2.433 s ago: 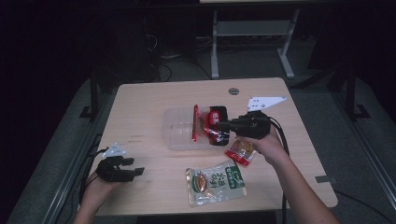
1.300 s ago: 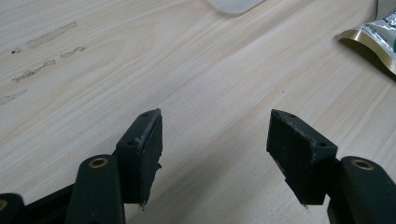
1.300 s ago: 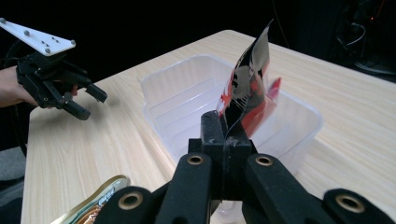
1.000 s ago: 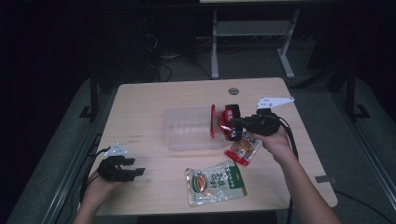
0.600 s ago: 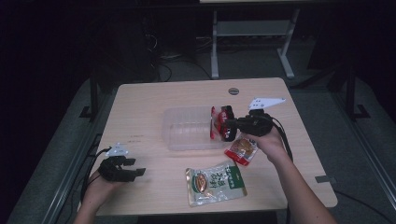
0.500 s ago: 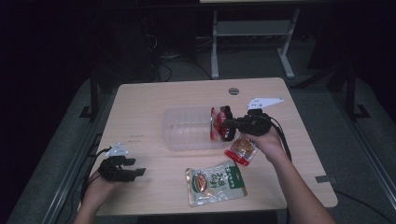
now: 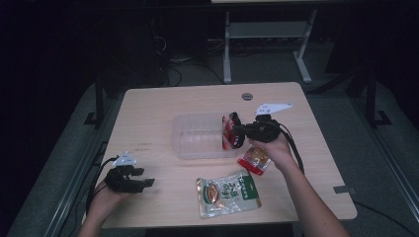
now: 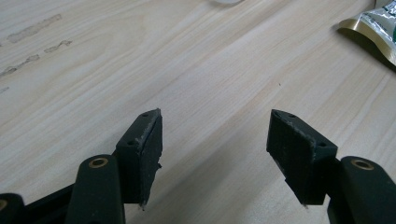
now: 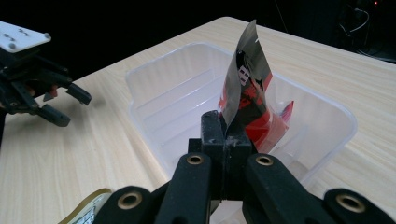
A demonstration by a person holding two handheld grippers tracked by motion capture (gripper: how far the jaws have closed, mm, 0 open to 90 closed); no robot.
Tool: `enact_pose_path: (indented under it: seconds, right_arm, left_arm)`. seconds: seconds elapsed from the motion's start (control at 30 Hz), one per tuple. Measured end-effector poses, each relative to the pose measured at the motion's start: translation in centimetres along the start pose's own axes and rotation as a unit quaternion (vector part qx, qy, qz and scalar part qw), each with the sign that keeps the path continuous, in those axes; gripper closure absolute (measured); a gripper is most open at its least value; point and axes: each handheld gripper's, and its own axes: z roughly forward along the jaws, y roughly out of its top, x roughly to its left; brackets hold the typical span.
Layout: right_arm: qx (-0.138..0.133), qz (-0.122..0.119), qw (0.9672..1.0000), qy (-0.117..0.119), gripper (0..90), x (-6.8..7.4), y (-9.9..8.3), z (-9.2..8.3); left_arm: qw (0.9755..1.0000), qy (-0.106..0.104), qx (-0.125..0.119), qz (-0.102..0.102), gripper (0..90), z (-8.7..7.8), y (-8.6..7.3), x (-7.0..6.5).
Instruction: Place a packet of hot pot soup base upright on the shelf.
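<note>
The red snack bag (image 9: 247, 100), pinched tight in the right gripper (image 9: 227, 135), has moved over the clear box (image 9: 154, 88). It looks ready to drop in. The left gripper (image 8: 215, 149) rests open and empty.

Dim surroundings, soft overhead glow

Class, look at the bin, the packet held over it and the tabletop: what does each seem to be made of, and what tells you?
Bin: clear, slightly frosted plastic; the table shows through its walls.
Red packet: thin glossy foil or film, probably; it curls and reflects light.
Tabletop: pale wood-grain surface, matte; perhaps laminate rather than solid wood.
</note>
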Motion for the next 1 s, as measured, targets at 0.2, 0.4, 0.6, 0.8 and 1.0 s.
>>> enact_pose_path:
  seconds: [0.2,0.4,0.6,0.8,1.0]
  right_arm:
    - [0.013,-0.001,0.9999,-0.008,89.3,-0.1,-0.2,1.0]
    - [0.010,-0.001,0.9999,-0.011,80.1,0.1,-0.1,1.0]
    - [0.010,0.002,0.9999,-0.011,69.9,0.1,0.1,0.2]
    - [0.015,0.000,0.9999,-0.003,59.1,0.6,0.6,-1.6]
    - [0.017,-0.004,0.9999,0.000,55.4,1.2,0.9,-2.8]
  left_arm:
    - [1.0000,-0.002,0.003,0.004,35.7,0.1,0.0,-0.1]
    - [1.0000,-0.004,0.004,0.006,35.6,0.2,0.0,-0.1]
    - [0.9999,-0.006,0.006,0.007,35.7,0.3,0.1,-0.3]
    - [0.9999,-0.006,0.006,0.011,35.7,0.4,0.2,-0.4]
    - [0.9999,-0.007,0.004,0.011,35.6,0.4,0.2,-0.4]
